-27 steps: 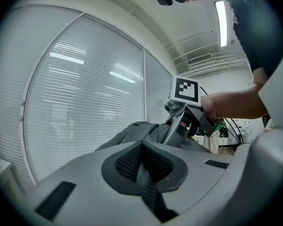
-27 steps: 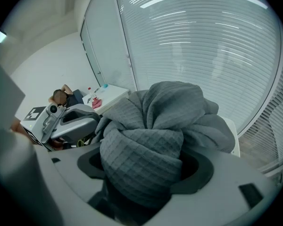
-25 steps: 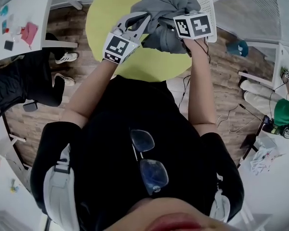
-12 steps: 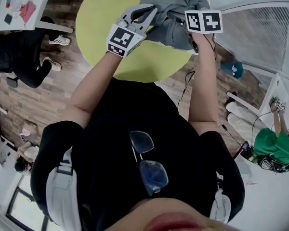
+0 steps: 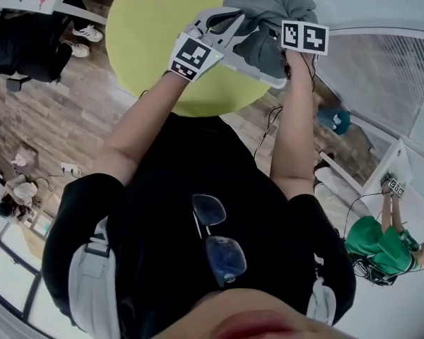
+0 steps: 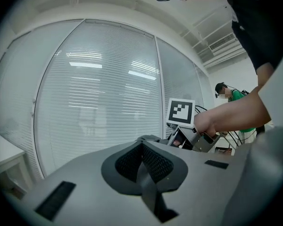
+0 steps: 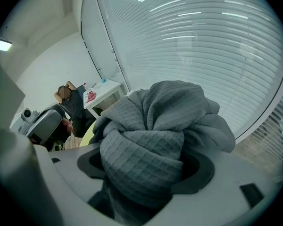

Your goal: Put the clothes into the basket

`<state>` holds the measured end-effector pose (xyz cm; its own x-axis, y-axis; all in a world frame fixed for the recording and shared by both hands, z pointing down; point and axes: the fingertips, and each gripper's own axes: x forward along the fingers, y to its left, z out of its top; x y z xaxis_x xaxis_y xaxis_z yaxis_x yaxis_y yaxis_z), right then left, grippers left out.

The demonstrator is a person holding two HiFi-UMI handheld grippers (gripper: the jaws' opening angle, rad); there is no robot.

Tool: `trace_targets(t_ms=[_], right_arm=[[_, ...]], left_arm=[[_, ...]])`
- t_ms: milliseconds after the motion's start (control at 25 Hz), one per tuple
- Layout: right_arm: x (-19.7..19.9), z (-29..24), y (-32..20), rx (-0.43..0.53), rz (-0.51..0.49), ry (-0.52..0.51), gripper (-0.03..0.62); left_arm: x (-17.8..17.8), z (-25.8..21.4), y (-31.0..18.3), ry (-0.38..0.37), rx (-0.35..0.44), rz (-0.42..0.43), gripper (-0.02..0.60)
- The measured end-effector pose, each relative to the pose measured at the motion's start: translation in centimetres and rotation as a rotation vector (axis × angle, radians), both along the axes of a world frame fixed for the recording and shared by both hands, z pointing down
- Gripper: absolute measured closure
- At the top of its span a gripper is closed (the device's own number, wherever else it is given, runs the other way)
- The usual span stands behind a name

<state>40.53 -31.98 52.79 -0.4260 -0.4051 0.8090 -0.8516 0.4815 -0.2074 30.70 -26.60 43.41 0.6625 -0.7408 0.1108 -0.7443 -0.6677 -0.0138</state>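
A bunched grey waffle-knit garment (image 5: 268, 6) hangs at the top of the head view, held up in front of me. My right gripper (image 5: 272, 37) is shut on it; in the right gripper view the cloth (image 7: 160, 131) fills the gap between the jaws and bulges out over them. My left gripper (image 5: 230, 21) sits just left of the bundle, its tips close against the cloth. In the left gripper view its pads (image 6: 142, 149) meet with nothing between them, and the right gripper (image 6: 191, 135) shows beyond. No basket is in view.
A yellow-green round surface (image 5: 155, 34) lies below the grippers. A person in black (image 5: 28, 41) stands at the upper left, and a person in green (image 5: 381, 246) is at the lower right. A slatted window wall (image 6: 99, 107) curves ahead. Cables cross the wood floor (image 5: 268, 126).
The head view has swung, so the floor and people have shifted. The white basket seen behind the garment a second ago is out of frame. Both grippers stay raised with the garment.
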Motion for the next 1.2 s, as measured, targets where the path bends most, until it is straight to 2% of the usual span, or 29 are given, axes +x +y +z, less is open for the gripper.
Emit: trace_targets(t_ms=[200,800,1000,1200], right_arm=[[-1.4,3.6,0.2,-0.062,0.012,-0.054,0.223],[-0.2,15.9,1.8,-0.256,0.089,-0.012,0.223],[0.9,17.4,1.3,-0.215,0.109,0.038,0.215],[1.3,13.5,-0.8,-0.085,0.136,0.027,0.215]], left_arm=[[0.4,1.9,-0.4,-0.022,-0.036,-0.014,0.578],[0.1,6.0,-1.6,-0.040,-0.095,-0.031,0.578],[-0.1,6.1,-1.5,-0.034,-0.097,-0.036,0.578],[-0.9,5.2,-0.8,-0.009,-0.094,-0.067,0.578]])
